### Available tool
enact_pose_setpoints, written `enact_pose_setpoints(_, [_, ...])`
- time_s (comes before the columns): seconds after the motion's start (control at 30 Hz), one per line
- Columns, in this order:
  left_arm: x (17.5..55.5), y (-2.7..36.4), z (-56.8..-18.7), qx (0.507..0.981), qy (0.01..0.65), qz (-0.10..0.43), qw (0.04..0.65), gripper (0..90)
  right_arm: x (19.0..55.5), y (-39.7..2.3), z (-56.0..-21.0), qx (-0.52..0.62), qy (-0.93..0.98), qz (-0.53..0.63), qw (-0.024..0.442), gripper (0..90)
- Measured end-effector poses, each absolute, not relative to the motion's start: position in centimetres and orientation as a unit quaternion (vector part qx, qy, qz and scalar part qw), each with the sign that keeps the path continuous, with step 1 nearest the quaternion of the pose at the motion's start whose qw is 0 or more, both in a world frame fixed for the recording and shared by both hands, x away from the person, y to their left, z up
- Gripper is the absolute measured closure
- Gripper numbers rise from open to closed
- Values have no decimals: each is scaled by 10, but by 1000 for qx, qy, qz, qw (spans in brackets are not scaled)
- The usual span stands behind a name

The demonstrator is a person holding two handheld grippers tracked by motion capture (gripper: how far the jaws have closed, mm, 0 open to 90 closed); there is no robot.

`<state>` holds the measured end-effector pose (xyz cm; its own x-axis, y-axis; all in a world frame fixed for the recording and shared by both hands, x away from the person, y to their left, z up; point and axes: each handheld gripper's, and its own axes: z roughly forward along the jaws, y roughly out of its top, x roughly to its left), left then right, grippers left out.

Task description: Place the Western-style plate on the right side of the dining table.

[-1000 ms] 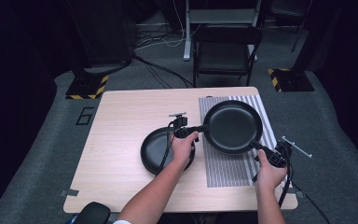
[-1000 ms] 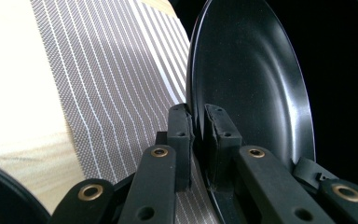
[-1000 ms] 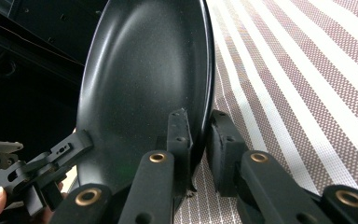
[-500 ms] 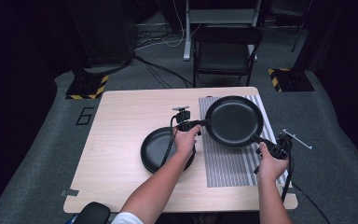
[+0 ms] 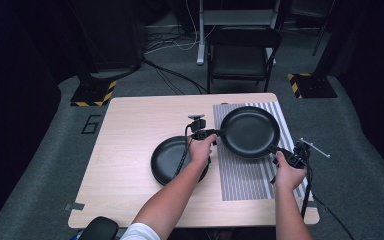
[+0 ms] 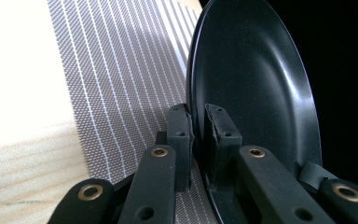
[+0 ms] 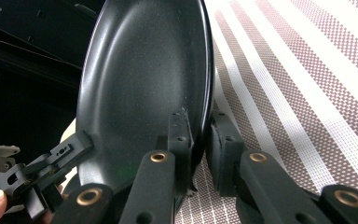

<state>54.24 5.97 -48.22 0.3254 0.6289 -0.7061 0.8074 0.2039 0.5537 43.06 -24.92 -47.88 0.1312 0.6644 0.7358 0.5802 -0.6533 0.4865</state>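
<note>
Both hand-held grippers, left (image 5: pixel 214 134) and right (image 5: pixel 278 150), pinch the pan's (image 5: pixel 250 131) rim over the mat (image 5: pixel 245 175); next, lowering it level before letting go.

Item one: you can read a single digit, "6", marked on the grey floor (image 5: pixel 91 124) left of the counter (image 5: pixel 130 150).

The person's forearm (image 5: pixel 172 192) hides part of the lower plate (image 5: pixel 167 157).
</note>
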Motion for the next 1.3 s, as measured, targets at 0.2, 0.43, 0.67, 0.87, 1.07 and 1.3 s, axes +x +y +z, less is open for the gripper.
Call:
enact_pose_setpoints(0.2, [543,55,-488,629,578,-85,513,812,431,-252,-487,759,404,509,37,805])
enact_pose_setpoints(0.43, [544,52,-495,633,583,-85,502,811,431,-253,-495,765,405,499,36,802])
enact_pose_setpoints(0.67, [546,51,-494,636,584,-82,497,810,433,-253,-497,768,400,499,32,801])
enact_pose_setpoints(0.87, [547,51,-497,639,591,-78,486,807,435,-251,-500,775,395,492,31,799])
enact_pose_setpoints(1.07, [545,46,-499,638,599,-70,478,806,434,-252,-506,782,383,492,22,798])
enact_pose_setpoints(1.3, [544,43,-502,642,603,-62,469,802,433,-252,-512,787,384,482,21,791])
